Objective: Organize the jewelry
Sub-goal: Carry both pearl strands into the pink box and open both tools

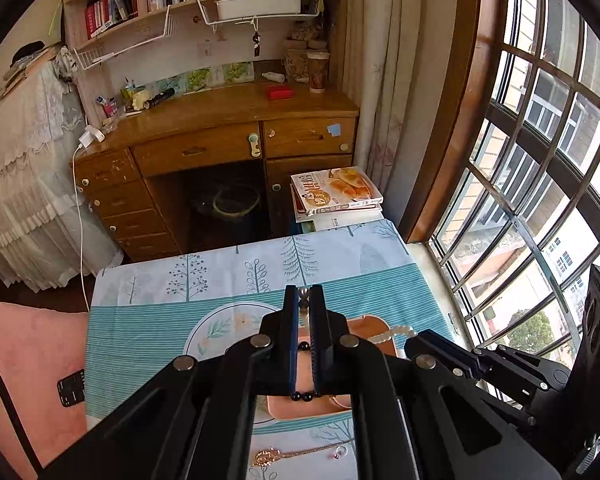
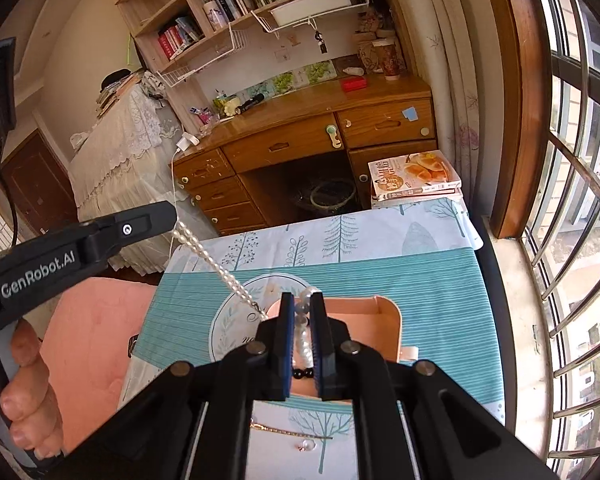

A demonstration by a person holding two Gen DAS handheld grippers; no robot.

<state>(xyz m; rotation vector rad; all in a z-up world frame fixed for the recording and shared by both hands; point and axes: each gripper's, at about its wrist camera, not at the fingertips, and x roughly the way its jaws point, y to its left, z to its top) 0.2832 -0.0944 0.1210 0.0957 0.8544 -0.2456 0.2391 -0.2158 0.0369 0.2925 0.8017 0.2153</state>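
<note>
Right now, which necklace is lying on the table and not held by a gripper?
The gold chain, flat on the tablecloth at the near edge. The pearl strand hangs stretched between the left gripper and the right gripper.

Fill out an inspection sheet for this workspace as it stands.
Surface: table under a teal tree-print cloth.
Job's things: pearl strand stretched between both tongs; pink tray; black beads; gold chain on the cloth.
Clutter: round mat; stacked books.
Grippers: left tongs shut on the strand; right tongs shut on the strand.
Cables: white charger lead hanging from the desk.
Surroundings: wooden desk, bookshelves, barred window.
</note>
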